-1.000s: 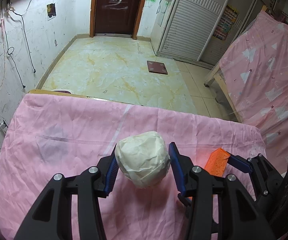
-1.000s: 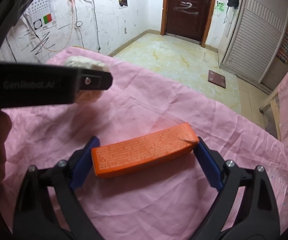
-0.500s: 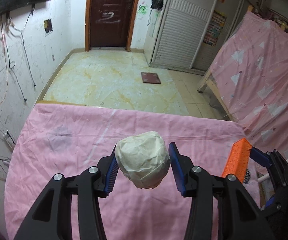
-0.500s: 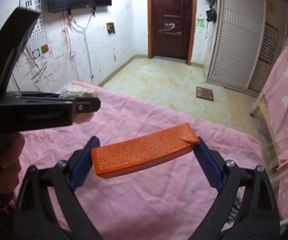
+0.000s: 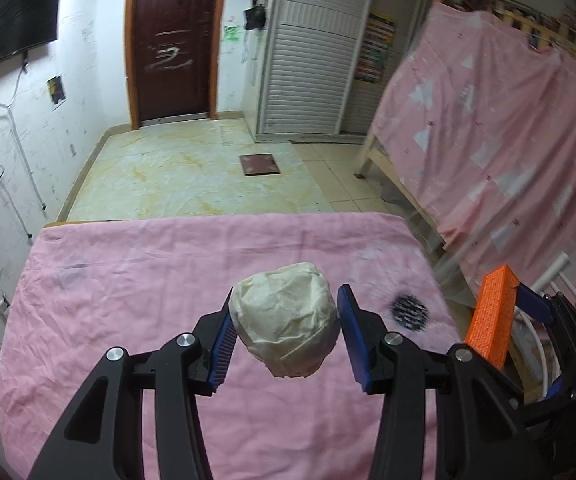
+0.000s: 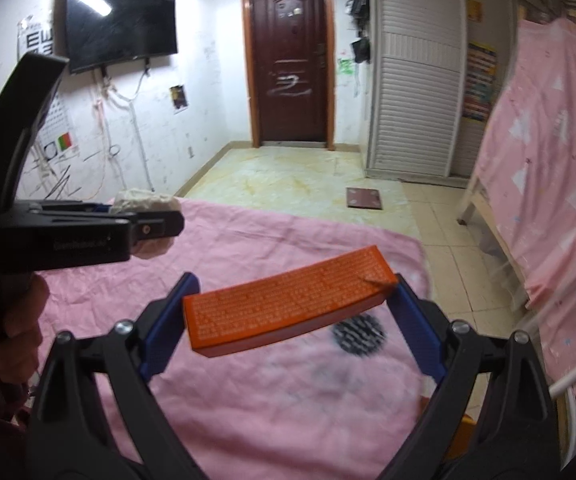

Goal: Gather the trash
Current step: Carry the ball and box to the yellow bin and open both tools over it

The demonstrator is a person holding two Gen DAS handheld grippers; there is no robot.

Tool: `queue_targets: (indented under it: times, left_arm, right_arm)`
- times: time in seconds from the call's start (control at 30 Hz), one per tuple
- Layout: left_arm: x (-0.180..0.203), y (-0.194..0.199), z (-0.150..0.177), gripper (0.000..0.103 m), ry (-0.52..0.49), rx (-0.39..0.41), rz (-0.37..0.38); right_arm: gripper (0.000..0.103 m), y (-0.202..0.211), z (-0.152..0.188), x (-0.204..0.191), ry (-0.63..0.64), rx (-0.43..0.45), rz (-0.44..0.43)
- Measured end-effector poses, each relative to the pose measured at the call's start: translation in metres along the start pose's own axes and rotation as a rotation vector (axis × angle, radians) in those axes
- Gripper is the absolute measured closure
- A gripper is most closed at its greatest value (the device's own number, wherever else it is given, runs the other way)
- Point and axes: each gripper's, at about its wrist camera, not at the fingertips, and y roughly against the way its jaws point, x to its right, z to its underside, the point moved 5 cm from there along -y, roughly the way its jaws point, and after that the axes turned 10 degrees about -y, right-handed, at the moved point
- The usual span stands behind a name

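trash is in both tongs: left tongs clamp the paper wad, right tongs pinch the orange box endwise, right of the wad, above the pink worktop.

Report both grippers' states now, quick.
Left gripper: closed on the paper ball.
Right gripper: closed on the orange box.
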Motion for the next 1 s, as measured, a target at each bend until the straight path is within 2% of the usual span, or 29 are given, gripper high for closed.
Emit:
queue_targets:
  times: [0.43, 0.87, 1.0]
  left_arm:
    - [0.11, 0.01, 0.014, 0.062, -0.145, -0.004, 0.06]
    - [0.191, 0.006, 0.027, 0.062, -0.257, -0.025, 0.1]
    - [0.215, 0.002, 0.031, 0.062, -0.288, -0.035, 0.115]
  right_arm:
    - [0.013, 0.073, 0.039, 0.101, -0.168, 0.088, 0.087]
    - [0.012, 0.096, 0.086, 0.179, -0.321, 0.102, 0.134]
    - [0.007, 0.096, 0.096, 0.189, -0.348, 0.094, 0.133]
